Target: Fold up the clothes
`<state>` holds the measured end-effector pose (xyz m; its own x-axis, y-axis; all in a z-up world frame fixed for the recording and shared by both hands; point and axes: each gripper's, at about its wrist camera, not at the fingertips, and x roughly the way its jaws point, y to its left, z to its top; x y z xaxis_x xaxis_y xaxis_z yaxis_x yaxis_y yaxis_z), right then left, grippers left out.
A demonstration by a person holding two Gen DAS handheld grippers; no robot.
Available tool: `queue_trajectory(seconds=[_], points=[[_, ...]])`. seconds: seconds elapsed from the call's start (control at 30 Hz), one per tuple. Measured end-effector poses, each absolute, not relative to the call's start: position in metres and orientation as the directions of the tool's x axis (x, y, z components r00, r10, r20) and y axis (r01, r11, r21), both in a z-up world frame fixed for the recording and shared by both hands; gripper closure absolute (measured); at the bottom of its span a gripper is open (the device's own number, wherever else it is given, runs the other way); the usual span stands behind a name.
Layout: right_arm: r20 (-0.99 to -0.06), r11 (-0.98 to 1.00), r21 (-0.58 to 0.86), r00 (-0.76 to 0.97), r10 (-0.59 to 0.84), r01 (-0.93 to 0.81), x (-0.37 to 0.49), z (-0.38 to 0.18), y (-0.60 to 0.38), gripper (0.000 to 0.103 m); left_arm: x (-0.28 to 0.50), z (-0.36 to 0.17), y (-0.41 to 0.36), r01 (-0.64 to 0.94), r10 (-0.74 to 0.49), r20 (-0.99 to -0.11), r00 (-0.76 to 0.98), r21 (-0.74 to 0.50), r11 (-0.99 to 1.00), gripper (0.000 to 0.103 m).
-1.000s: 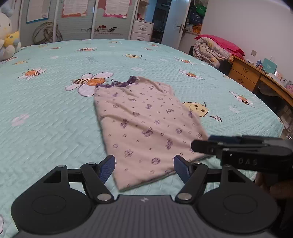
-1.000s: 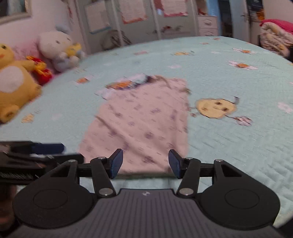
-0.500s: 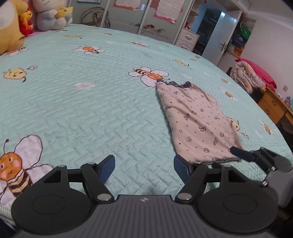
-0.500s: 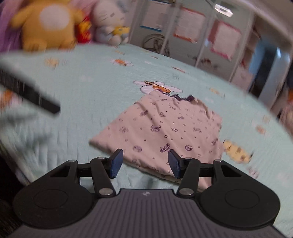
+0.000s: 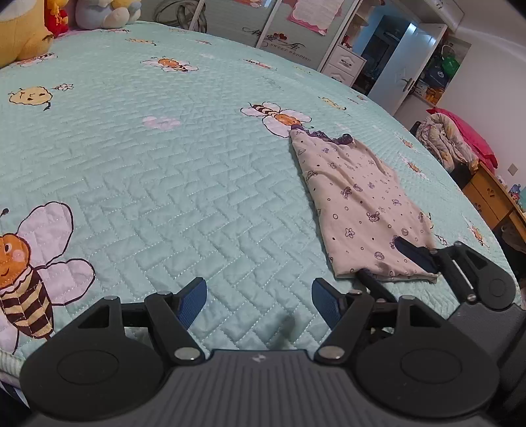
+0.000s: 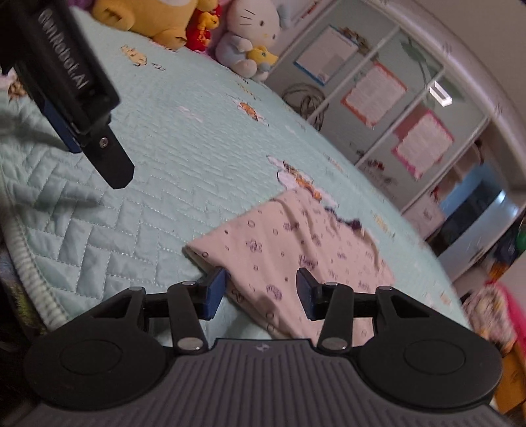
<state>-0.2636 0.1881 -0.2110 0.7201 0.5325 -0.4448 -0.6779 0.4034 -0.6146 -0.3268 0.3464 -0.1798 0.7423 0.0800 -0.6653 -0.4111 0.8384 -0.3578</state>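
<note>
The bed (image 5: 157, 170) fills most of the room from where I stand, covered in a pale green quilted spread printed with bees and flowers. Along its far edge sits a row of soft toys, a big yellow one (image 6: 154, 16) and a white cat (image 6: 250, 36) among them, with a wardrobe (image 6: 388, 108) carrying pink-bordered sheets of paper behind. Off to the side a wooden desk (image 5: 493, 200) stands beside a heap of bedding (image 5: 453, 138).

The folded garment (image 5: 358, 203), cream with small purple prints and a dark purple frill at its far end, lies flat on the spread near the bed's near edge, narrow and long, its near hem toward both tools.

The right hand-held gripper (image 6: 261, 290) is rolled onto its side at that near hem. One finger sits above the cloth and the other at the bed surface by the hem's corner, so the hem lies between them, and the jaws are closing; the pads do not yet look pressed onto the fabric.

The left hand-held gripper (image 5: 259, 303) hovers over bare quilt just beside the garment, jaws spread wide with nothing between them.
</note>
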Motion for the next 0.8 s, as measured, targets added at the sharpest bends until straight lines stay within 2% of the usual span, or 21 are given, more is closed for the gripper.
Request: queue_trajectory(seconds=[0.23, 0.27, 0.3, 0.43, 0.53, 0.7, 0.8], points=[[-0.377, 0.312, -0.745, 0.758, 0.533, -0.590, -0.279, -0.224, 0.190, 0.057, -0.328, -0.181, 0.348, -0.419, 0.079, -0.669, 0.739, -0.364, 0.832, 0.028], [-0.374, 0.302, -0.753, 0.758, 0.534, -0.584, -0.279, -0.224, 0.193, 0.061, -0.328, -0.181, 0.348, -0.420, 0.080, -0.672, 0.736, -0.361, 0.833, 0.028], [-0.371, 0.292, -0.761, 0.758, 0.536, -0.579, -0.278, -0.225, 0.195, 0.065, -0.328, -0.181, 0.347, -0.419, 0.082, -0.672, 0.736, -0.357, 0.835, 0.028], [-0.380, 0.250, -0.780, 0.752, 0.539, -0.573, -0.276, -0.227, 0.206, 0.102, -0.329, -0.179, 0.348, -0.420, 0.084, -0.672, 0.736, -0.355, 0.835, 0.028], [-0.377, 0.248, -0.779, 0.745, 0.550, -0.577, -0.279, -0.226, 0.207, 0.103, -0.330, -0.179, 0.349, -0.425, 0.087, -0.672, 0.736, -0.358, 0.831, 0.028], [-0.299, 0.271, -0.786, 0.726, 0.619, -0.555, -0.295, -0.208, 0.194, 0.103, -0.330, -0.179, 0.348, -0.426, 0.087, -0.674, 0.734, -0.356, 0.832, 0.028], [-0.345, 0.249, -0.771, 0.713, 0.610, -0.586, -0.297, -0.215, 0.190, 0.103, -0.330, -0.179, 0.348, -0.428, 0.088, -0.675, 0.732, -0.356, 0.831, 0.028]])
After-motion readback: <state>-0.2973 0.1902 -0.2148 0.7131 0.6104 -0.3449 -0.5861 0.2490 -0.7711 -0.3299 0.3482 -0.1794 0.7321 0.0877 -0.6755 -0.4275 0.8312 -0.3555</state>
